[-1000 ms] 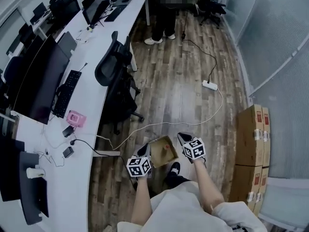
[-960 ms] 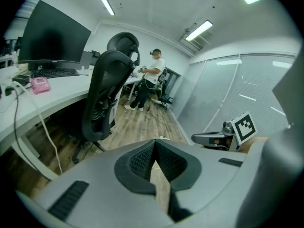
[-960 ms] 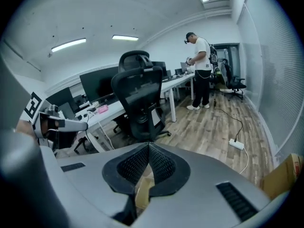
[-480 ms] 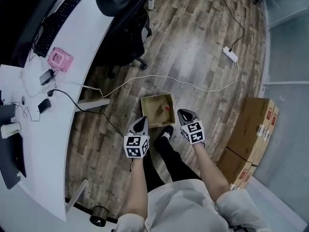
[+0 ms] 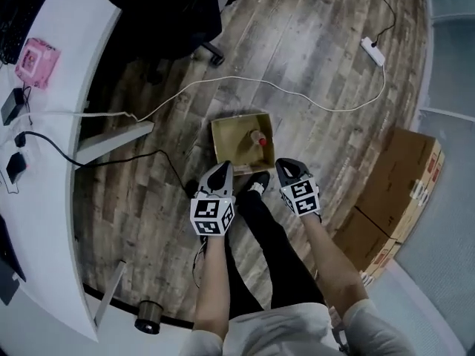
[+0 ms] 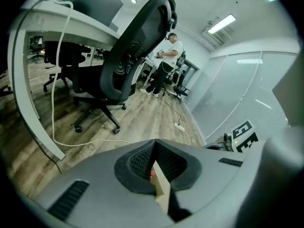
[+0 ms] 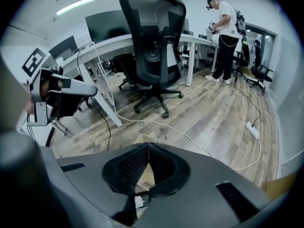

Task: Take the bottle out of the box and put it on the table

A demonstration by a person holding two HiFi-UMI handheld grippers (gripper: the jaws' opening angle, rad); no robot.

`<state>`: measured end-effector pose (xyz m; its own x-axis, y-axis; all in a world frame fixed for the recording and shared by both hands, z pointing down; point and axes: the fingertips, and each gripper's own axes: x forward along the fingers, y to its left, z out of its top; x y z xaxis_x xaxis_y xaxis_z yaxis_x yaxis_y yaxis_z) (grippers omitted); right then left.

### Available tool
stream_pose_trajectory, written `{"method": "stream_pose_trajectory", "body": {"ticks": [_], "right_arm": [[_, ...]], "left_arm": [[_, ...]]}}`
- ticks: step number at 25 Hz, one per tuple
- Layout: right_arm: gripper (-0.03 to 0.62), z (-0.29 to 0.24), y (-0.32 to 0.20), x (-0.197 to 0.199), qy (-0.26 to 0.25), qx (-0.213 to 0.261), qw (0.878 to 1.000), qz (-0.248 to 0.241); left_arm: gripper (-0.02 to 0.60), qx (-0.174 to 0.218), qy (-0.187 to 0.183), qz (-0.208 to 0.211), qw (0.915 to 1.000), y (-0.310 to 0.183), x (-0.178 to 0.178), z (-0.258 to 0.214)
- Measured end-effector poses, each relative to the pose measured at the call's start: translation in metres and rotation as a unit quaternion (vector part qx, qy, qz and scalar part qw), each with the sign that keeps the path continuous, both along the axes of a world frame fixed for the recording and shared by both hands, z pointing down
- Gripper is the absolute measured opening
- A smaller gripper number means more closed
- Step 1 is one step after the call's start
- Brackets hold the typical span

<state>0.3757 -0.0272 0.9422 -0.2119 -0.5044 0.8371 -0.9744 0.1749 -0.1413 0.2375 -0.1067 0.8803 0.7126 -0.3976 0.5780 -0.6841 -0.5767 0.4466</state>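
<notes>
An open cardboard box sits on the wood floor. A bottle with a red cap lies in its right half. Both grippers hang just short of the box's near edge. My left gripper is by the near left corner and my right gripper by the near right corner. Each has its jaws closed together with nothing held. In the left gripper view the shut tips frame a box edge with a speck of red beside it. In the right gripper view the shut tips point at the box.
The white table curves along the left, with a pink item and cables on it. A black office chair stands beyond the box. A white cord runs to a power strip. Stacked cartons stand at the right.
Both grippers have come down toward the floor and now sit at the box's near edge. The head view has tipped downward, and the bottle in the box shows more plainly.
</notes>
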Motion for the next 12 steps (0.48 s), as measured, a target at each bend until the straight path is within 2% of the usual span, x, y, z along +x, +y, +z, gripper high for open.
{"method": "stream_pose_trajectory", "body": {"ticks": [6, 9, 12], "right_arm": [[0.040, 0.093, 0.005, 0.005, 0.026, -0.030, 0.999, -0.004], [0.040, 0.135, 0.005, 0.006, 0.037, -0.036, 0.999, -0.013], [0.041, 0.174, 0.007, 0.003, 0.034, -0.044, 0.998, -0.008]], "left_arm": [[0.012, 0.019, -0.019, 0.064, 0.9976, 0.008, 0.007, 0.099], [0.012, 0.039, -0.033, 0.100, 0.9937, 0.014, 0.007, 0.145], [0.012, 0.040, -0.050, 0.136, 0.9886, 0.025, 0.007, 0.190]]}}
